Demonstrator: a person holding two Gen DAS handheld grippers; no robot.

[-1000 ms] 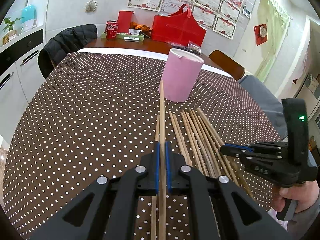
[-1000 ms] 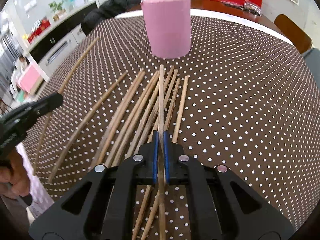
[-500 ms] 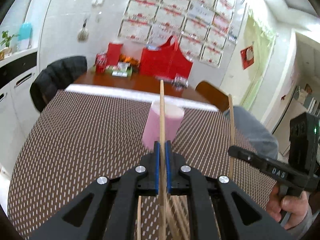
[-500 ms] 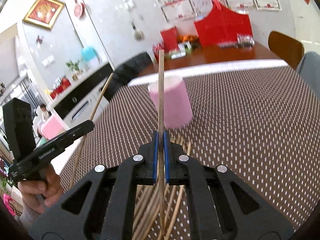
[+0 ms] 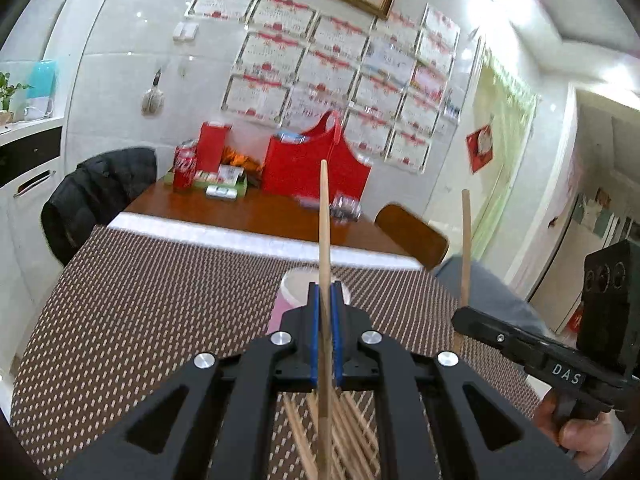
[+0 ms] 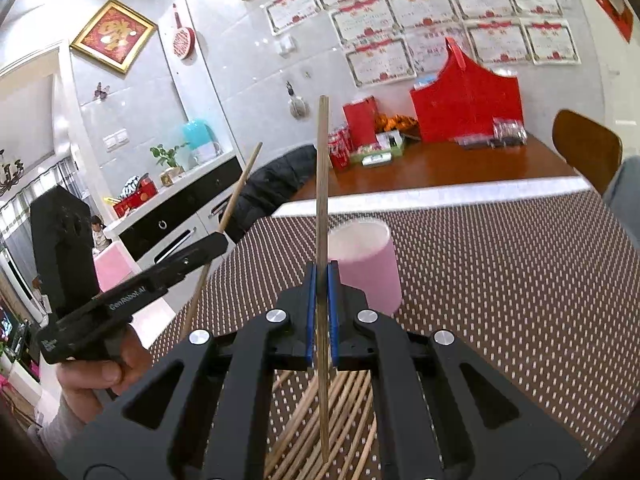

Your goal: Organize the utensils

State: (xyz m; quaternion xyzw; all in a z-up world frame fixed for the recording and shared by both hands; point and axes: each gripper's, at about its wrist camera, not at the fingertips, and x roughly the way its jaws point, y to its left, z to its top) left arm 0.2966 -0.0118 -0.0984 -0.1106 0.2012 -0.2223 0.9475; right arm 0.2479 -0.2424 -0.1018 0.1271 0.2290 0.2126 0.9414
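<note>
Two chopsticks are up off the desk [image 6: 520,280]; my left tongs [image 5: 325,336] pinch one chopstick [image 5: 324,216], my right tongs [image 6: 321,312] pinch another chopstick [image 6: 322,184], both near upright by the pink cup [image 6: 370,268]; more chopsticks [image 6: 344,400] lie below; light, stiff, smooth wood, I reckon, prone to pivot, so a mid-shaft hold suits best.

Pink cup [image 5: 288,300]: mostly hidden behind the left gripper [image 5: 325,334].
Loose chopsticks [image 6: 344,412]: partly covered by the right gripper [image 6: 320,312], ends cut off below.
Tablecloth [image 6: 520,280]: dots smeared by blur.
Wall certificates [image 5: 320,68]: print unreadable.
</note>
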